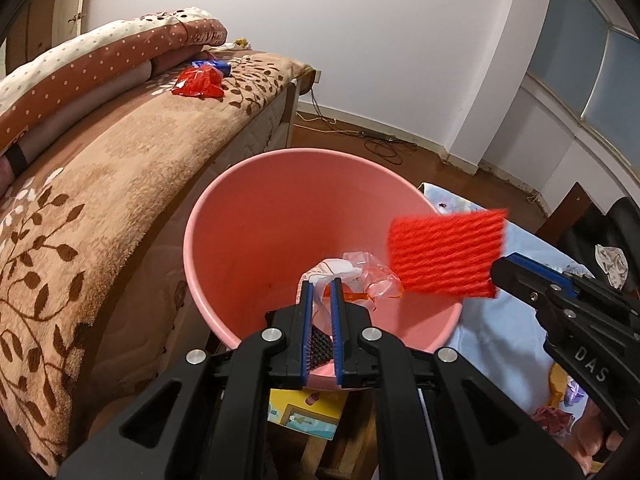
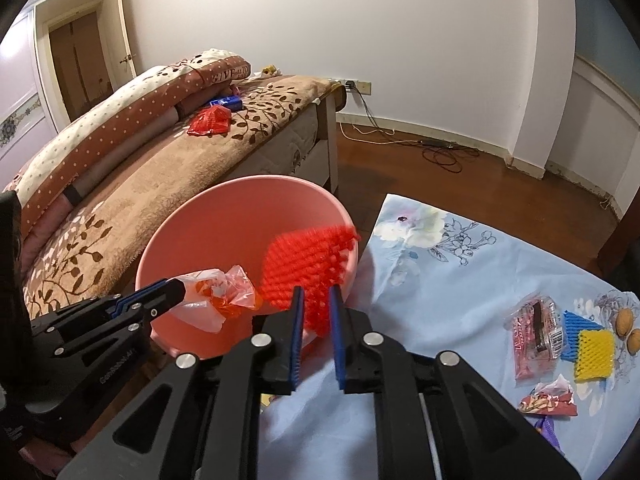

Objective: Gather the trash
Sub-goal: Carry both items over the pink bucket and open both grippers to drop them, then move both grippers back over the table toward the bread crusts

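1 pink bin [image 2: 240,208], 3 foam nets [image 2: 594,354], 2 grippers [image 2: 314,300]

A white wall [image 2: 360,20] meets a dark brown wooden floor [image 2: 460,184] strewn with cables [image 2: 440,156]. A bed [image 1: 120,168] under a beige leaf-patterned blanket [image 2: 168,176] stands along the left, near a wooden door [image 2: 80,60]. Bluish window panels [image 1: 600,60] fill the right side.

Motion-blurred red foam net [image 2: 310,272]; bed [image 1: 100,184] cut off left.

Pink bin [image 2: 240,216] mouth open far side; near side crowded by plastic bag [image 2: 224,296], red foam net [image 2: 312,272].
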`<state>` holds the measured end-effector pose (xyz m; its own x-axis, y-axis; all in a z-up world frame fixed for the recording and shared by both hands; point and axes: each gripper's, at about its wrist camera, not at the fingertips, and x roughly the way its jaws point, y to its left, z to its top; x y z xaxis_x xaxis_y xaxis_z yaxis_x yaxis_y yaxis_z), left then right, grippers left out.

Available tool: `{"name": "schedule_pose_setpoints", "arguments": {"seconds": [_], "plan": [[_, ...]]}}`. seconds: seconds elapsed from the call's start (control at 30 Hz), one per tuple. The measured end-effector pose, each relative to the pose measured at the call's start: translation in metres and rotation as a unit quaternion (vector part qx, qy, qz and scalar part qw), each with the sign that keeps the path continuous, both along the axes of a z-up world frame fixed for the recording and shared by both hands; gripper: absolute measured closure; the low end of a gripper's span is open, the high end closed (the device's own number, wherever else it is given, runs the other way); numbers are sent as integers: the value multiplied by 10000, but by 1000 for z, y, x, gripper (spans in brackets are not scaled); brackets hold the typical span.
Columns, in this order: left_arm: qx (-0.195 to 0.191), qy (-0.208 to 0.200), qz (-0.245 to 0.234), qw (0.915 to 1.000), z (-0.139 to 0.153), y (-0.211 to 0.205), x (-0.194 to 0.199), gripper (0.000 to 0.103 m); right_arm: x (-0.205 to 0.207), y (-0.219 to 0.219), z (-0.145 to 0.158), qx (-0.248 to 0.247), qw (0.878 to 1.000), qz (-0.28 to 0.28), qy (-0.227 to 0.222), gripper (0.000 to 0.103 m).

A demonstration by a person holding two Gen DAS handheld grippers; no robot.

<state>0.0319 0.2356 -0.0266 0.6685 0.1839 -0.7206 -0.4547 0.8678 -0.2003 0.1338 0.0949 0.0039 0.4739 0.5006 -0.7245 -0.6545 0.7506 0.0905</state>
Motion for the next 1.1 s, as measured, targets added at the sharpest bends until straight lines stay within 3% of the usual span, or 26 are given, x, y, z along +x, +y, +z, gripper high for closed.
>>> {"name": "schedule_pose_setpoints", "arguments": {"seconds": [0.03, 0.13, 0.2, 0.3, 0.67, 1.1], "plan": [[-2, 23, 11, 10000, 0, 0, 0, 95, 0, -1, 0, 25, 10000, 2, 3, 79], [-27, 55, 12, 10000, -1, 2, 1, 93, -1, -3, 2, 85, 10000, 24, -10, 78], [-41, 55, 6, 10000, -1, 1, 1, 79, -2, -3, 3, 88, 10000, 31, -27, 77], [-66, -3, 2, 10000, 0, 0, -1, 70, -3, -3, 1, 54, 10000, 14, -38, 77], [-59, 42, -40, 10000, 2, -5, -1, 69, -4, -12, -1, 12, 9998, -183, -45, 66], [85, 63, -180, 9998, 10, -21, 2, 69, -3, -34, -1, 27, 9988, -494, -14, 61]]}}
